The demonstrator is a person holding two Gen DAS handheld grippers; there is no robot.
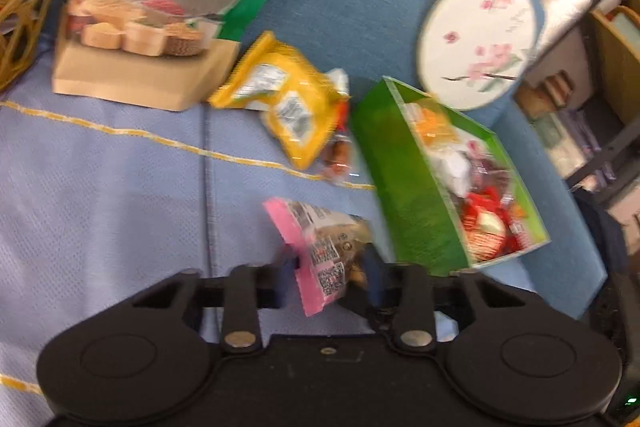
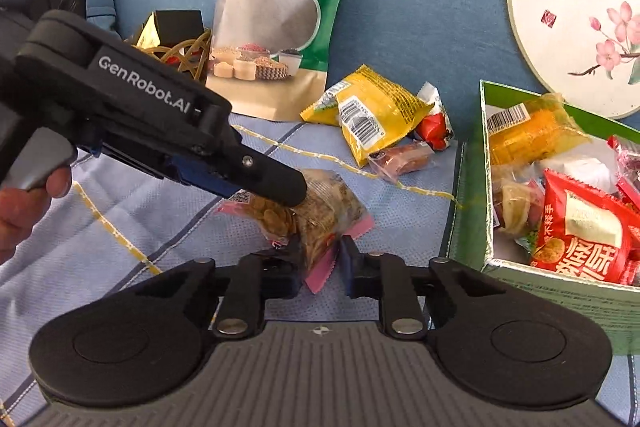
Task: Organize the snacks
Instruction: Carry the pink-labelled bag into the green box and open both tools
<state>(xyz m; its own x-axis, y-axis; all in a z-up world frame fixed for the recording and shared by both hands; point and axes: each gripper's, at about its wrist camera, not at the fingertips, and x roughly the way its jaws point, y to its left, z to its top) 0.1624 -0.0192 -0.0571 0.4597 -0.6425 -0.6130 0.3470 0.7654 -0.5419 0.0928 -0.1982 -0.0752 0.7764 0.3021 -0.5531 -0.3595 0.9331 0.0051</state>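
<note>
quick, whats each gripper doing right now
left gripper: closed on the pink-edged snack packet.
right gripper: closed on the same packet's other end.

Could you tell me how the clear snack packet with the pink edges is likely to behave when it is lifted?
The clear snack packet will probably flex and sag, since its film looks thin and crinkled. The loose pieces inside may shift. It looks light, though the glossy film could slip between the right gripper pads.

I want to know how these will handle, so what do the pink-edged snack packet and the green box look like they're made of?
Pink-edged clear snack packet: thin glossy plastic film, judging by its crinkles, glare and the visible contents. Green open-topped box: probably printed cardboard, judging by its flat, straight, thin walls with pale edges; the blur leaves its finish unclear.
</note>
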